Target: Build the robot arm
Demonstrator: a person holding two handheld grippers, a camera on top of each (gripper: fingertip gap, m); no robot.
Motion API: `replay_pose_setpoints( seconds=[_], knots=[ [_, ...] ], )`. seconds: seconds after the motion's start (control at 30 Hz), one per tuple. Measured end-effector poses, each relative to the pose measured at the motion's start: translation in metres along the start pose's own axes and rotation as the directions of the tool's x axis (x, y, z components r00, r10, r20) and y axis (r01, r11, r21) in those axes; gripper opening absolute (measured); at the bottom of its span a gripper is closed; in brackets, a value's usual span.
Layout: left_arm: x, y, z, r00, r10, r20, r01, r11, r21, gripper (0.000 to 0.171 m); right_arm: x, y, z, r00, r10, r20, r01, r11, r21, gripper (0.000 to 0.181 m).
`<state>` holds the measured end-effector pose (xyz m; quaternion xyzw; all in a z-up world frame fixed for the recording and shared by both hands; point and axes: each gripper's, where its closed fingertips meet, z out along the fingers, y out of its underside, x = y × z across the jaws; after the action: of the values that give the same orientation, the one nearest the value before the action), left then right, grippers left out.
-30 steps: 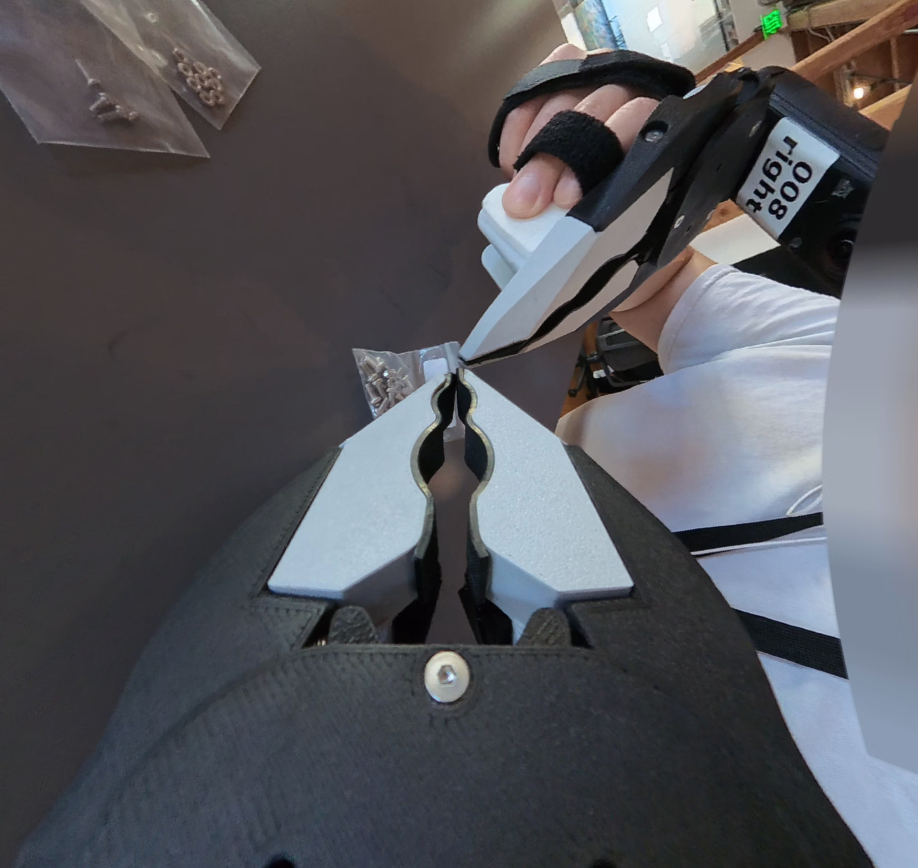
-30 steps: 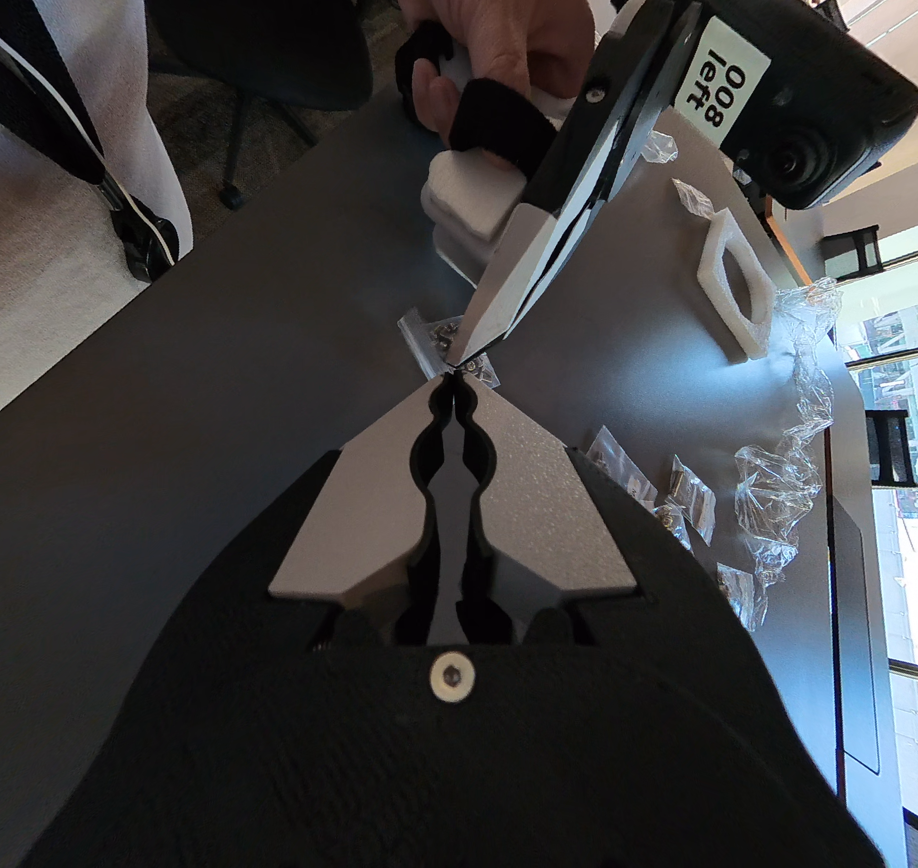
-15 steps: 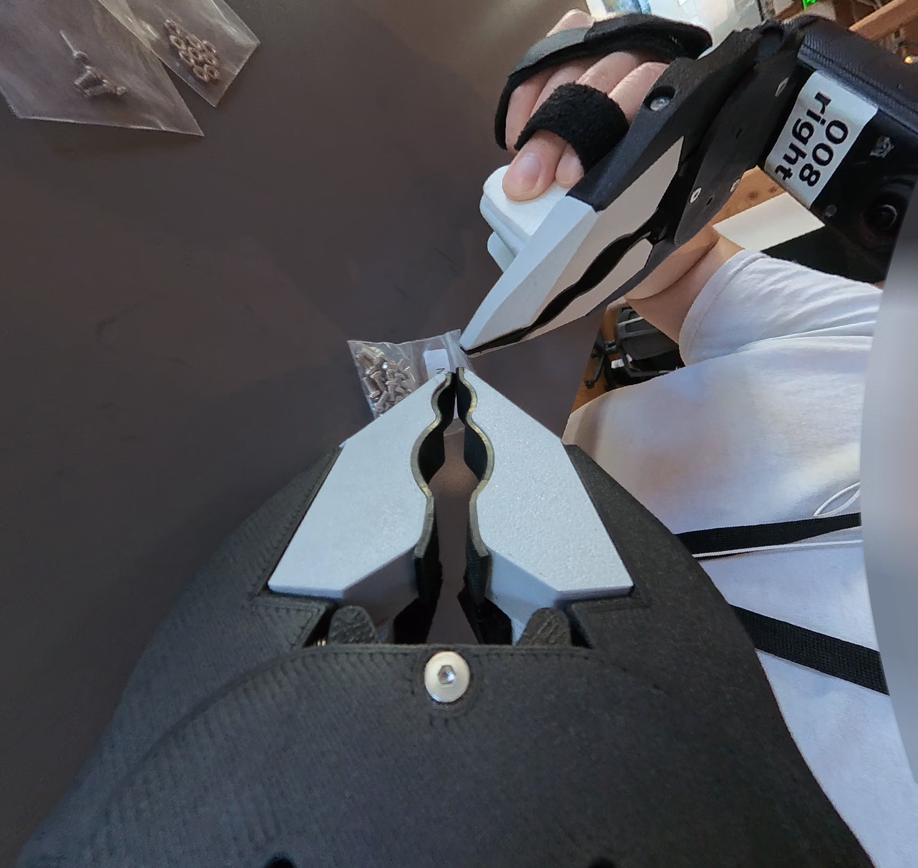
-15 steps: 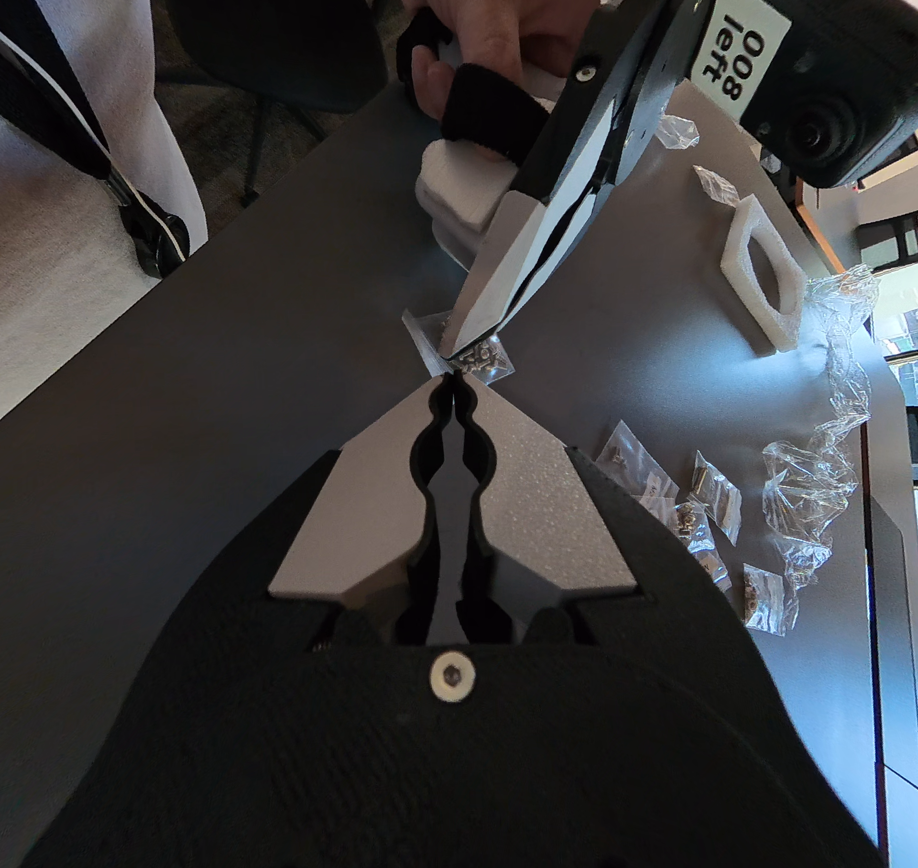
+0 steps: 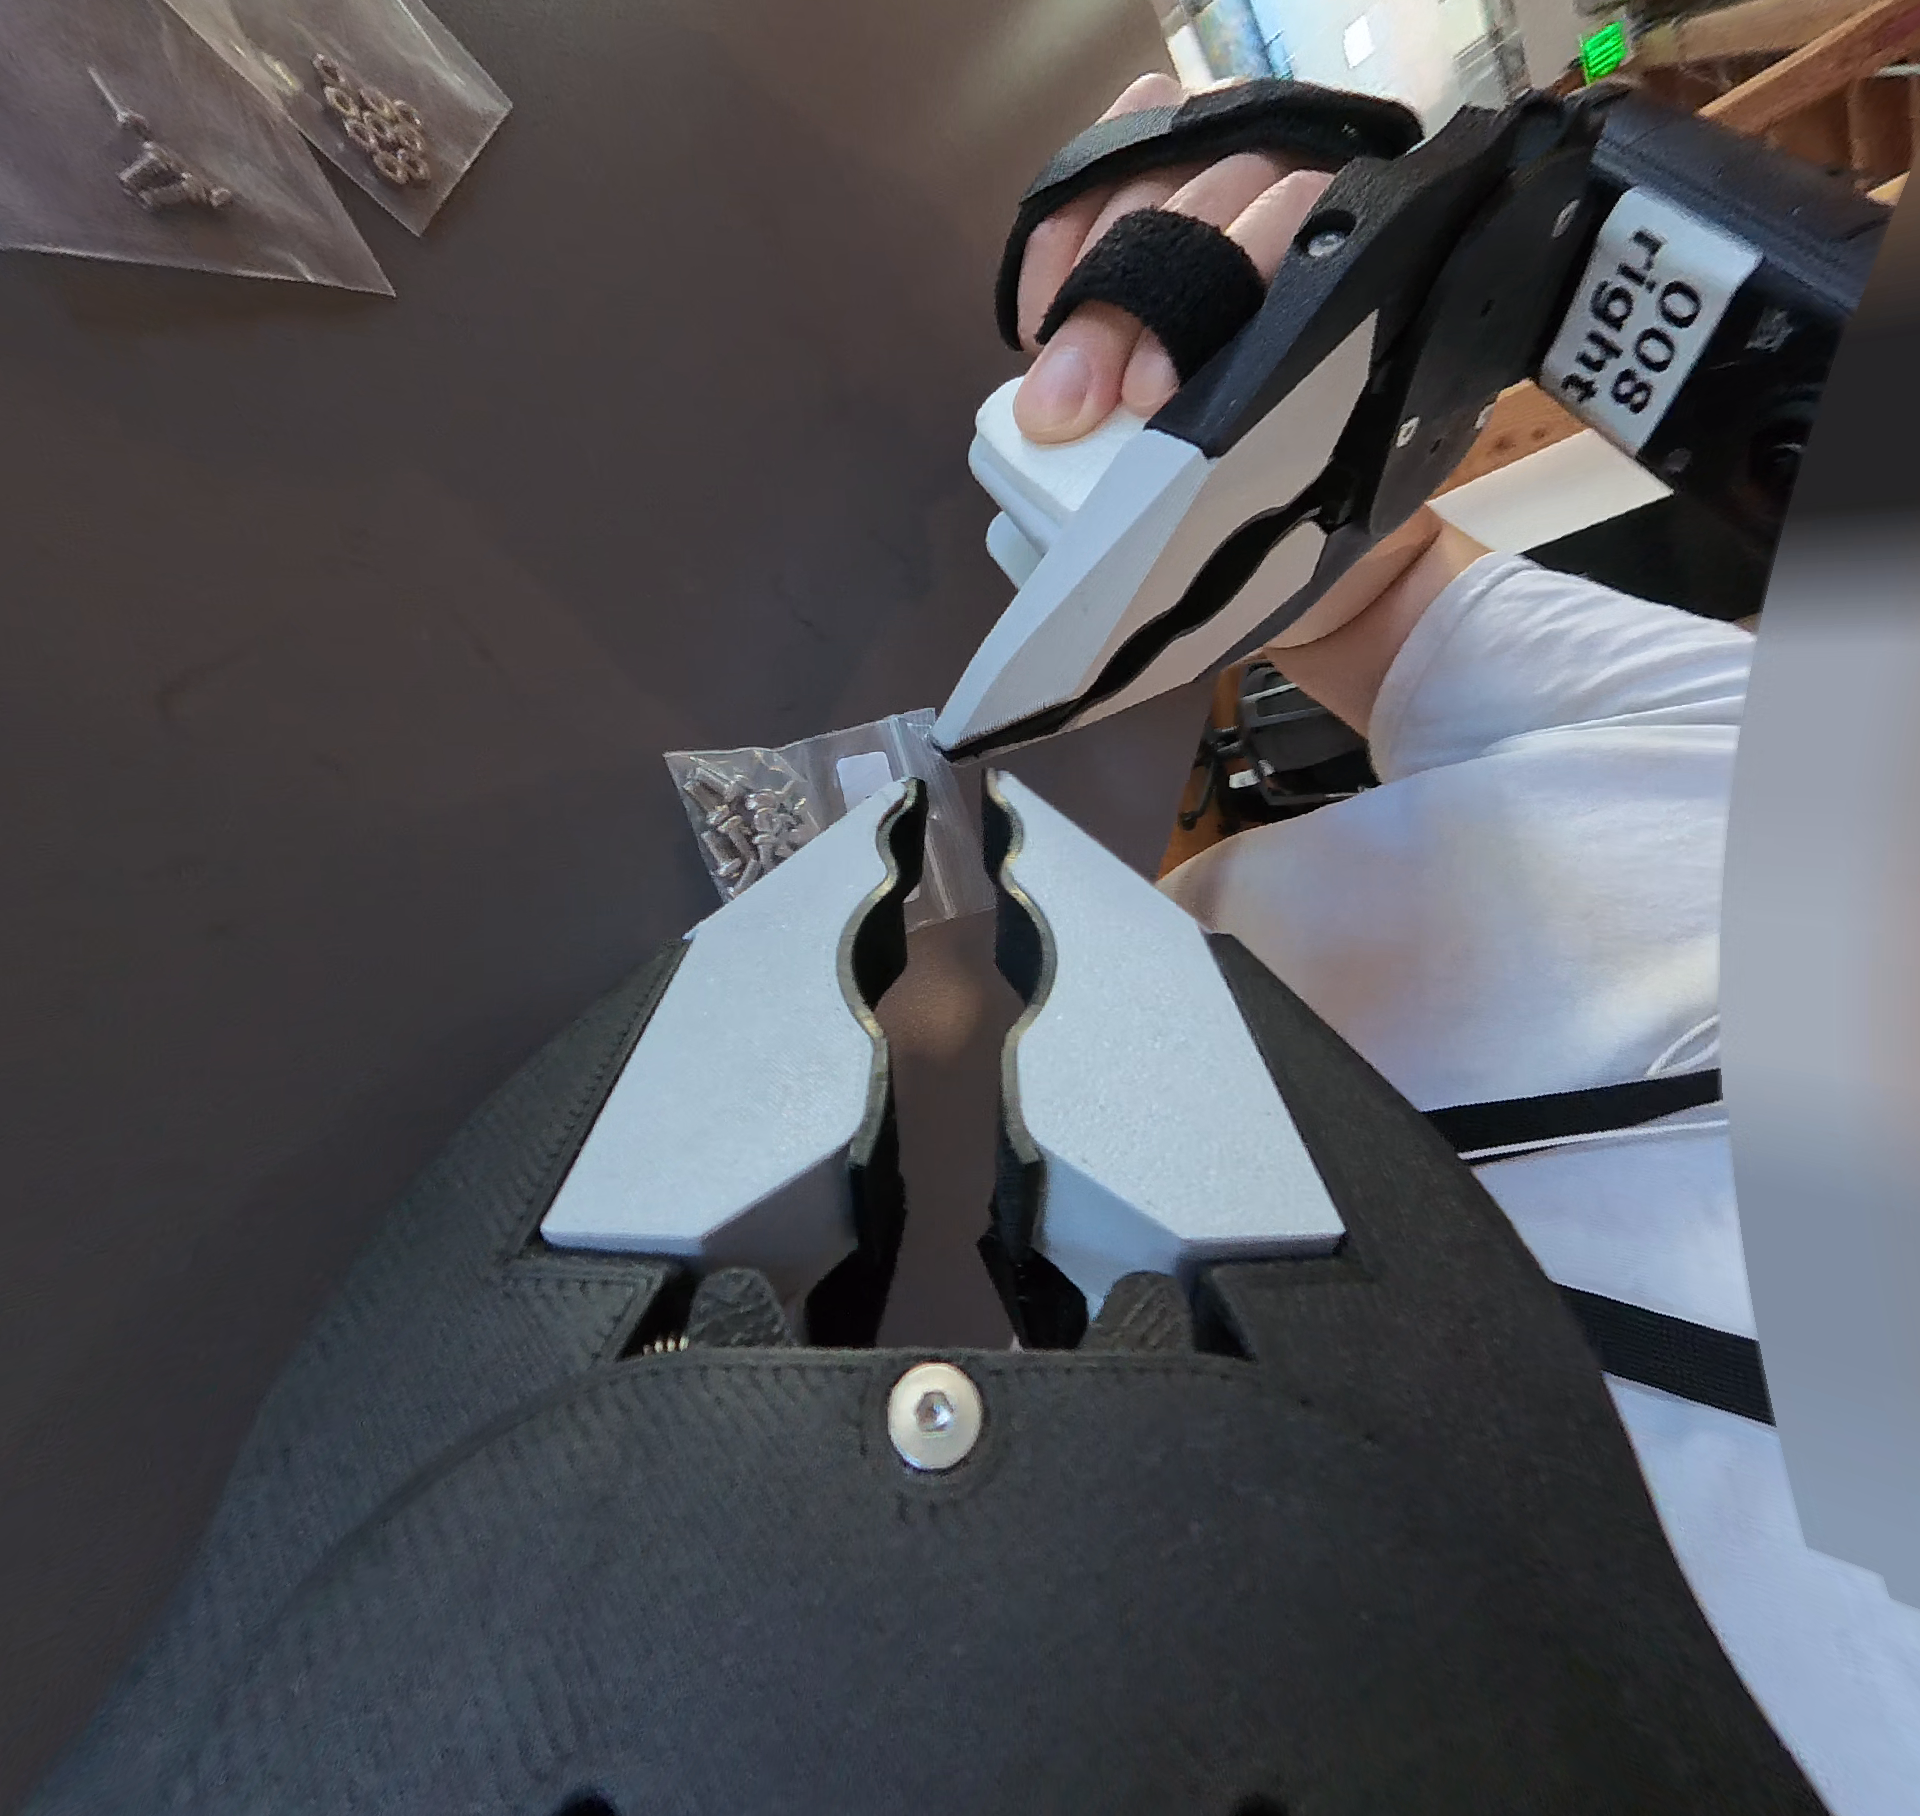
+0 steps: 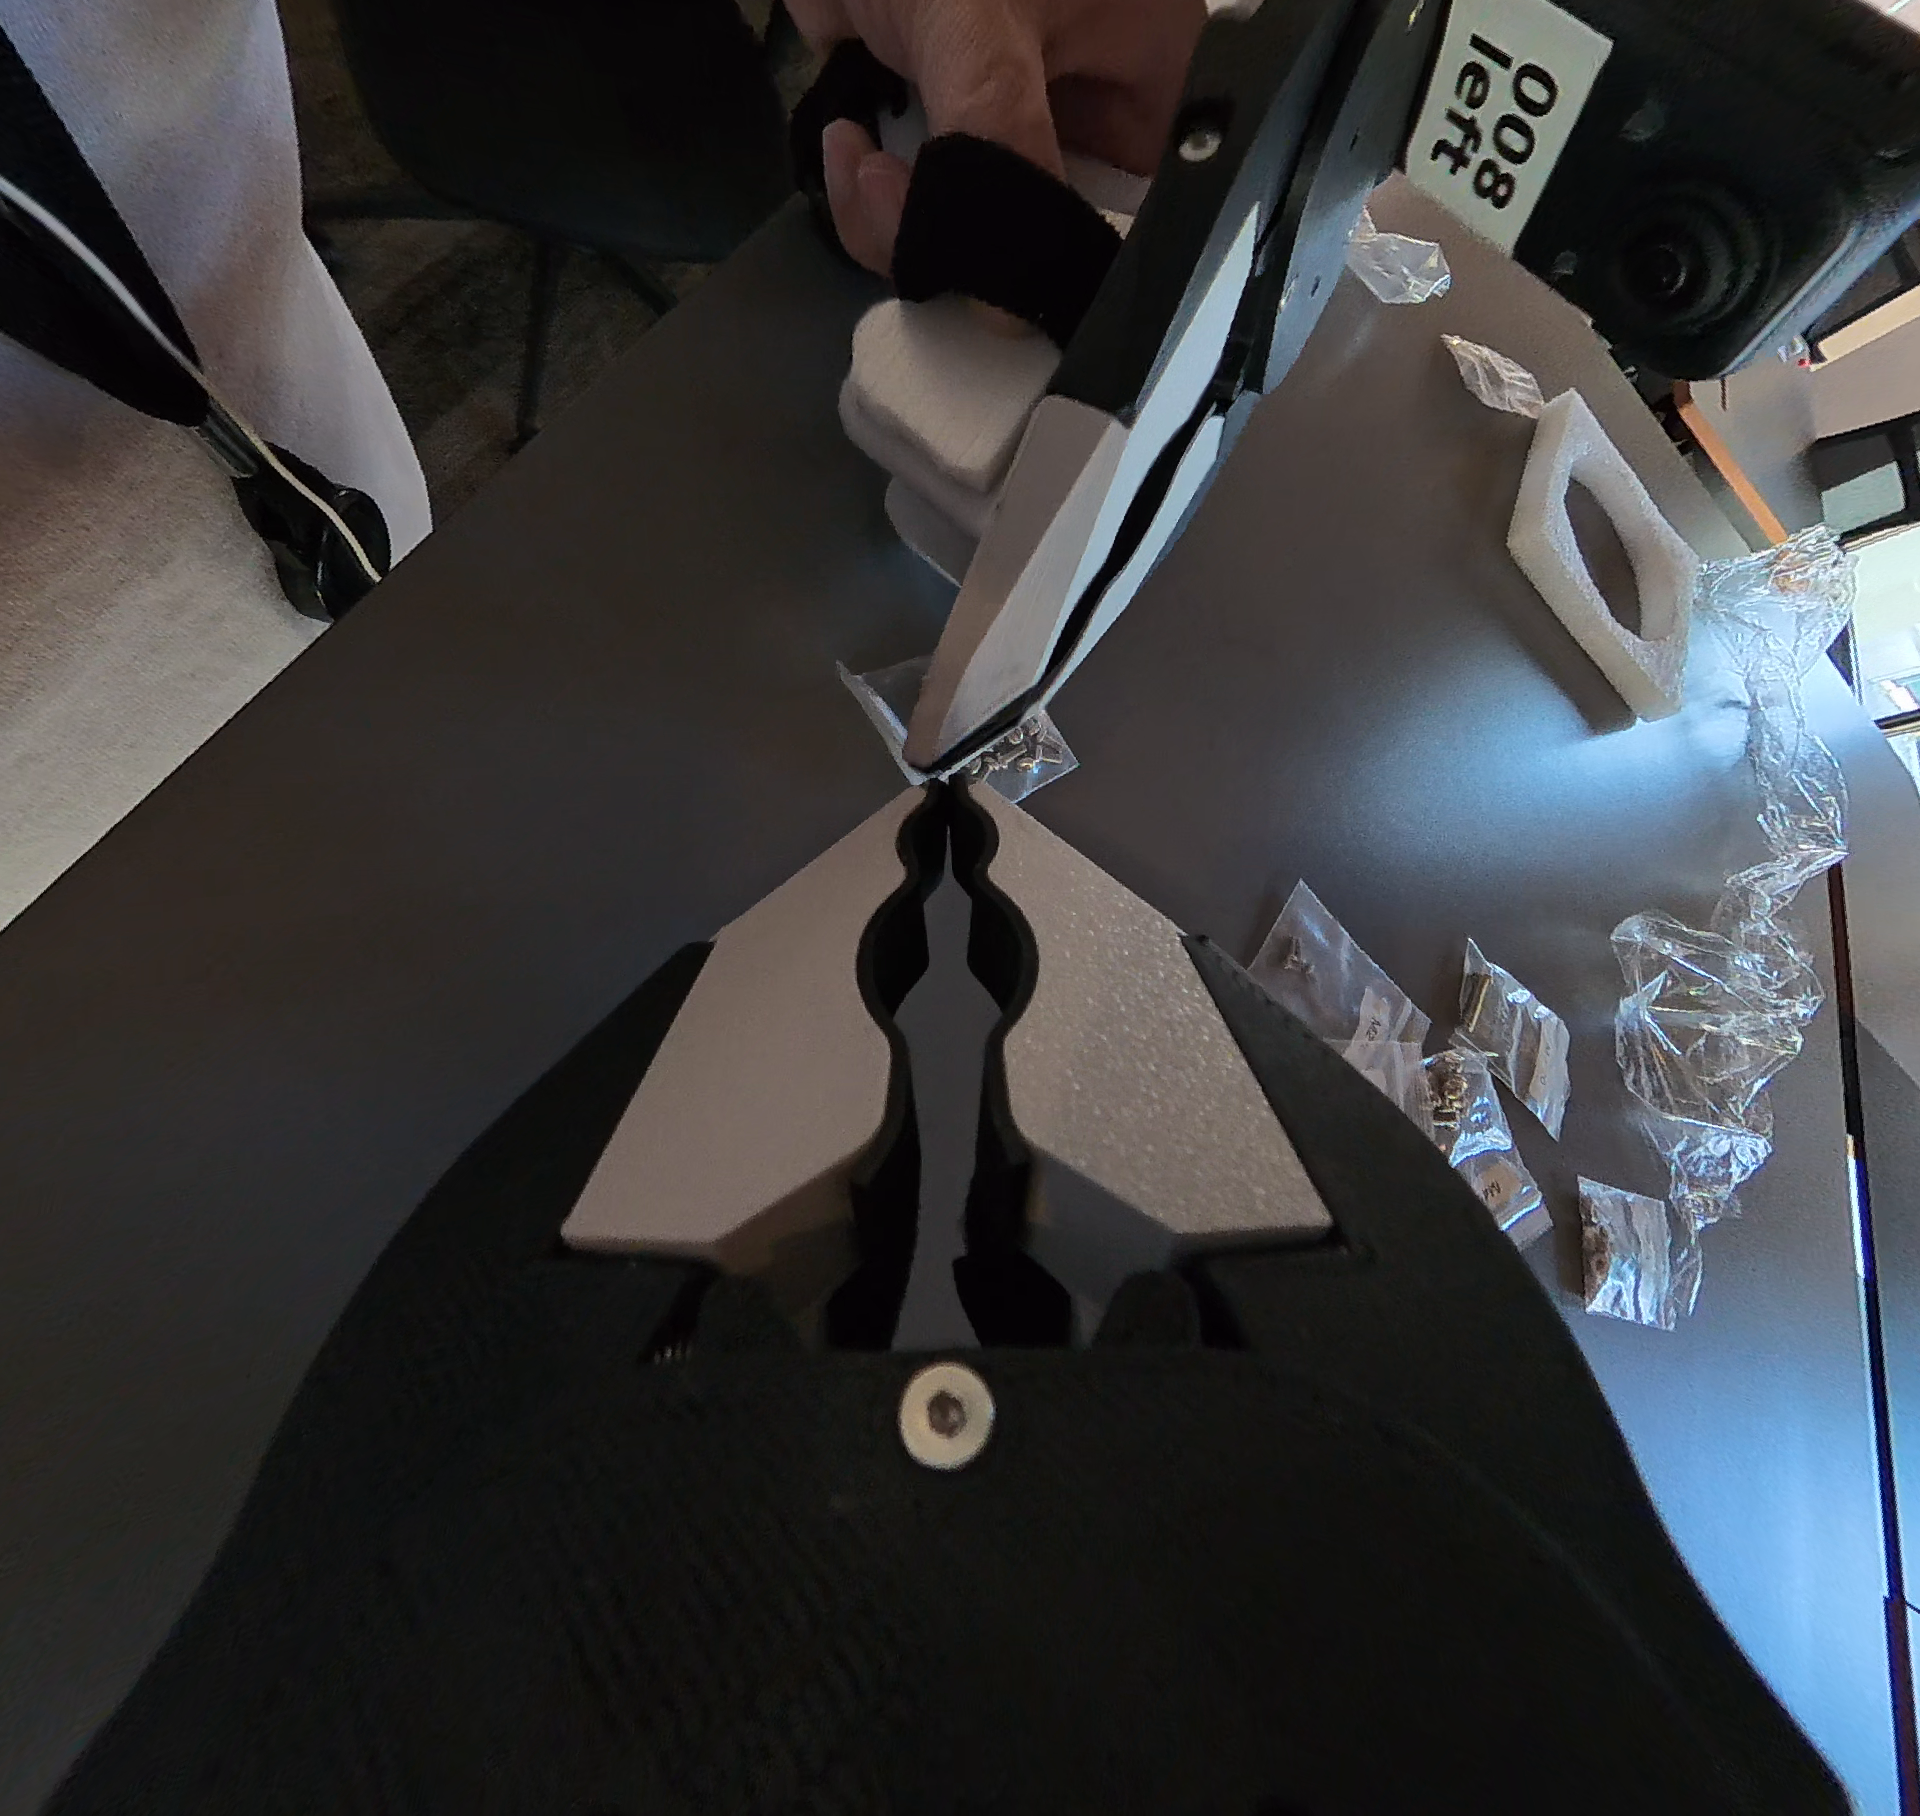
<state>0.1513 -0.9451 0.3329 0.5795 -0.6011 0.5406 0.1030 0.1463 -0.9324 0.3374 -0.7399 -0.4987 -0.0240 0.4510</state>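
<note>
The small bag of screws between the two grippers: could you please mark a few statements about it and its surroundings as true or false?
1. The right gripper pinches a corner of the small bag of screws. True.
2. The left gripper is clamped shut on that bag. False: its fingers stand apart, with the bag's edge between them.
3. A white foam frame lies on the dark table. True.
4. No other bags lie on the table. False: several more small bags lie beside crumpled clear wrap.

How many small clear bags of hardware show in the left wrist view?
3 bags. One is pinched by the right claw, at the left claw's tips; two lie overlapping on the table, upper left. Others may be hidden.
</note>
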Motion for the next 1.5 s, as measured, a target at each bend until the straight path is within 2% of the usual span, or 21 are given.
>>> replay_pose_setpoints(
  seconds=[0.17, 0.47, 0.87, 1.5],
  knots=[
    [-0.003, 0.000, 0.001, 1.000, -0.016, 0.011, 0.016, 1.000, -0.013, 0.000, 0.000, 0.001, 0.001, 1.000, -0.011, -0.007, 0.011, 1.000, -0.015, 0.000],
    [-0.005, -0.003, 0.000, 0.996, -0.084, -0.025, 0.084, 0.996, 0.010, 0.000, 0.003, 0.002, 0.001, 0.999, -0.028, -0.037, 0.026, 0.999, -0.045, 0.000],
    [-0.012, -0.006, 0.000, 0.992, -0.125, 0.025, 0.124, 0.992, 0.008, 0.000, 0.006, 0.008, 0.006, 0.995, -0.002, -0.104, -0.014, 0.989, -0.149, 0.000],
    [-0.013, -0.005, 0.001, 0.992, -0.109, 0.061, 0.108, 0.994, 0.005, 0.000, 0.005, 0.011, 0.008, 0.996, 0.001, -0.091, -0.016, 0.988, -0.155, 0.000]
  ],
)
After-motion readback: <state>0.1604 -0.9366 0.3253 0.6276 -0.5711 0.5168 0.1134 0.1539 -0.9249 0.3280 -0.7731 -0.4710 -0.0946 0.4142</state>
